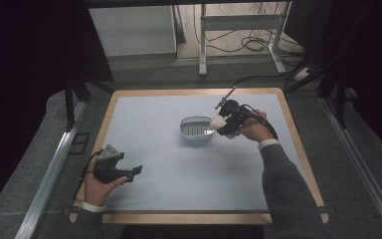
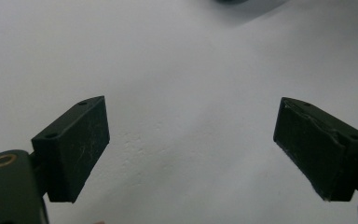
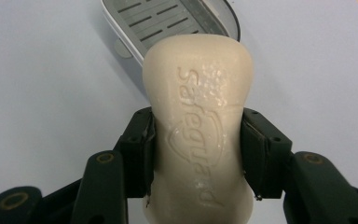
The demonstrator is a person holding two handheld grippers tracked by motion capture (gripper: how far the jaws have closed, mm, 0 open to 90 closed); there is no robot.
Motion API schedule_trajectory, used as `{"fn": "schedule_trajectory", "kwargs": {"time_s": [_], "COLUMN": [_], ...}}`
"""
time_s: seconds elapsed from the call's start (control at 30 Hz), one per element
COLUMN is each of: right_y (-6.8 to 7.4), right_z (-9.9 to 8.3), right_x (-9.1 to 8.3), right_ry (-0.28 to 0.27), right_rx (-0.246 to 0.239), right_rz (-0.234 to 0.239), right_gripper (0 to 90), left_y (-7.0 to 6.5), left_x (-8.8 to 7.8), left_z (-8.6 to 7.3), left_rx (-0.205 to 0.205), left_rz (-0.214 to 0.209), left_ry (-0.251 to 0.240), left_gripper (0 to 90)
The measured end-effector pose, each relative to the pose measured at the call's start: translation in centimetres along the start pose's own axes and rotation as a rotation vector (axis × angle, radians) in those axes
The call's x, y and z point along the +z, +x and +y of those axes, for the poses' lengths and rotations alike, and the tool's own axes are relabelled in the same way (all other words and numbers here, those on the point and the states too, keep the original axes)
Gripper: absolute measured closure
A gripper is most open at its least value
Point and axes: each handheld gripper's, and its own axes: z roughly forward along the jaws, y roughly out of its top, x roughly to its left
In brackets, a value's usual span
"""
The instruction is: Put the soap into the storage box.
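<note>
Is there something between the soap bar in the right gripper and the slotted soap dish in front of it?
Nothing visible. The right gripper is shut on the soap bar, held just beside the soap dish. The dish's slotted tray looks bare. The left gripper sits far off, open, near the table's front left.

The tabletop (image 1: 179,169) is a pale blue-grey mat on a wooden board whose edge shows all round. Dark grey floor (image 1: 40,149) surrounds it, with a metal rail (image 1: 49,174) along the left and another rail (image 1: 363,164) along the right. Beyond the far edge stand a white cabinet (image 1: 134,30), a white metal frame (image 1: 238,30) and loose black cables (image 1: 251,45) on the floor.
</note>
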Motion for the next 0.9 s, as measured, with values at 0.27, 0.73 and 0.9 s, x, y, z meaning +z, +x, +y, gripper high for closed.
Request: {"fn": "schedule_trajectory", "kwargs": {"time_s": [0.27,0.73,0.9], "right_y": [-0.2,-0.2,-0.2], "right_z": [1.6,3.9,4.6], "right_x": [0.9,2.3,2.7], "right_ry": [-0.002,-0.010,-0.015], "right_rx": [-0.039,-0.080,-0.097], "right_rz": [0.006,0.029,0.031], "right_gripper": [49.7,49.7,49.7], "left_y": [0.0,-0.1,-0.2], "left_x": [0.1,-0.2,-0.2], "left_z": [0.0,0.1,0.1], "left_rx": [0.001,-0.003,0.000], "left_rz": [-0.001,-0.022,-0.021], "left_ry": [0.005,-0.012,-0.009], "left_gripper": [11.0,11.0,11.0]}}
